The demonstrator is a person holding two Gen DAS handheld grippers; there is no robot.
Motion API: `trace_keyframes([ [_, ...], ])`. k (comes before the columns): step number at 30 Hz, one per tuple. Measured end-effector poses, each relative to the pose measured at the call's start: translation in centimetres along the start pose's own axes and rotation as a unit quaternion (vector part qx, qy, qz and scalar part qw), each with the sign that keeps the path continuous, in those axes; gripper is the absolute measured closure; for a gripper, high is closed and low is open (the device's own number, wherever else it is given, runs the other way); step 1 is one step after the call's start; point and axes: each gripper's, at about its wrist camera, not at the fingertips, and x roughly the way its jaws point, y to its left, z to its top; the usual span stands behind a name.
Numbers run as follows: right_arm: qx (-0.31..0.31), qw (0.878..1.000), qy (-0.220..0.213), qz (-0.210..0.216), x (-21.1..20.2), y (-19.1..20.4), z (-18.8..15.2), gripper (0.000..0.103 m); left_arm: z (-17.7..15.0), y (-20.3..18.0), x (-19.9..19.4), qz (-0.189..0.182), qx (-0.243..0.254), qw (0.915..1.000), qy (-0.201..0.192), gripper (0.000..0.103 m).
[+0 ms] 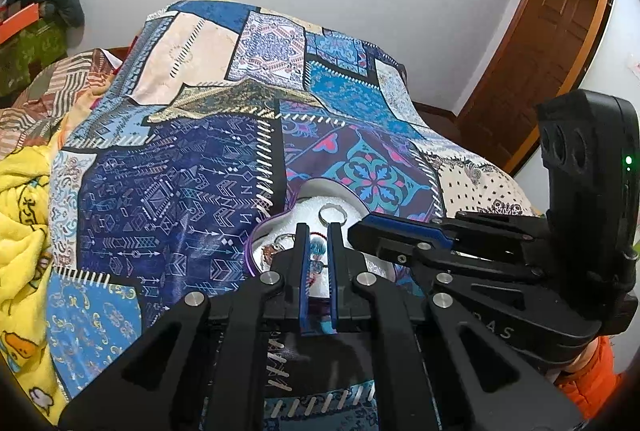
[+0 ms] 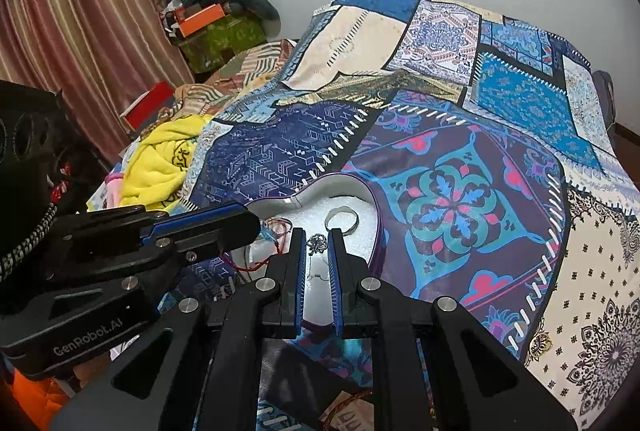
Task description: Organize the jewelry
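- Your right claw (image 2: 318,251) hovers over a heart-shaped box (image 2: 352,187) lying on the quilted bed (image 2: 460,151), its two fingers parted by a narrow gap and gripping nothing.
- A small silver charm (image 2: 317,244) lies right between its fingertips, its long axis running along the fingers.
- A silver ring (image 2: 341,220) sits just beyond the tips, slightly to the right.
- Your left claw (image 1: 318,251) (also slightly parted) hangs over a blue trinket (image 1: 318,251); whether it grips, I cannot tell.
- The right claw is nearer the charm.
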Motion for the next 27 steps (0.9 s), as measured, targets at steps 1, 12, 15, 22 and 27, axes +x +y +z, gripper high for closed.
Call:
trace_keyframes([
  [1, 0.000, 1.000, 0.001, -0.001, 0.1, -0.1, 0.0, 0.093, -0.1, 0.0, 0.1, 0.001, 0.001, 1.0000, 0.002, 0.098],
  [12, -0.011, 1.000, 0.015, -0.001, 0.0, 0.1, 0.1, 0.089, 0.0, -0.7, -0.1, 0.026, 0.019, 0.9995, 0.001, 0.094],
  [15, -0.011, 1.000, 0.012, -0.004, -0.4, 0.2, 0.1, 0.082, 0.2, -0.8, -0.8, 0.030, 0.019, 0.9994, -0.006, 0.089],
  [22, -0.001, 1.000, -0.010, -0.015, -2.8, -0.4, 0.3, 0.082, 0.9, -1.2, -2.9, 0.050, 0.024, 0.9981, -0.026, 0.081],
  [27, 0.008, 0.999, -0.035, -0.032, -5.4, -1.3, 0.4, 0.082, 1.2, -2.1, -4.3, 0.055, 0.029, 0.9974, -0.038, 0.076],
])
